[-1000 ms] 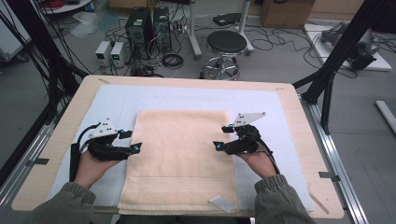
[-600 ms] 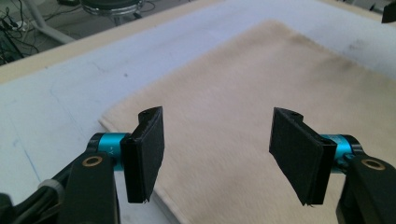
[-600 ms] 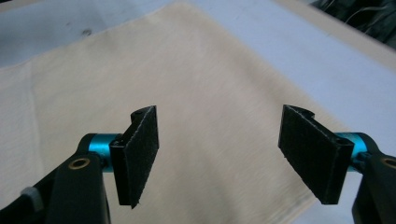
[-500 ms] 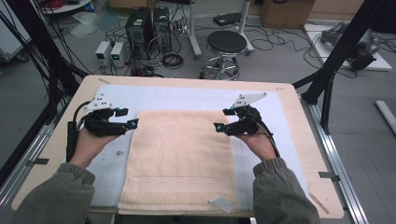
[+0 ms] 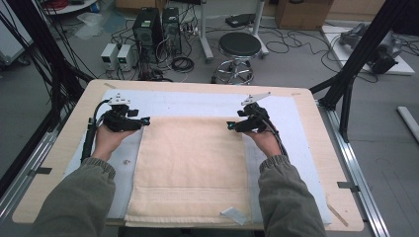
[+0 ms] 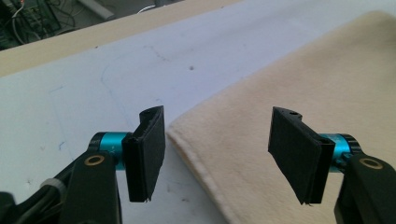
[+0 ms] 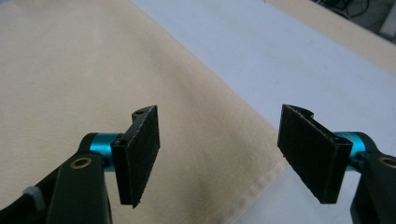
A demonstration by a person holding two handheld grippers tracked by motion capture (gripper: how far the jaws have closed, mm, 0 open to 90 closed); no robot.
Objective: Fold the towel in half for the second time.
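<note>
A cream towel (image 5: 190, 158) lies flat on the white mat, its long side running away from me. My left gripper (image 5: 144, 121) hovers at the towel's far left corner, jaws apart. In the left gripper view the gripper (image 6: 219, 158) is open, and the towel (image 6: 299, 79) has its corner under the gap between the pads. My right gripper (image 5: 230, 126) sits at the far right corner. In the right gripper view that gripper (image 7: 224, 158) is open too, with the hemmed edge of the towel (image 7: 70, 70) running beneath the gap. Neither pair of pads touches the cloth.
The white mat (image 5: 197, 103) covers most of the wooden table (image 5: 59, 148). A small white scrap (image 5: 233, 214) lies on the towel's near edge. A black frame post (image 5: 356, 64) rises at the table's right, and a stool (image 5: 239, 47) stands beyond the far edge.
Both hands have slid away from me along the towel's sides, from about its middle up to its far corners. The jaws of both grippers look as wide as before.
</note>
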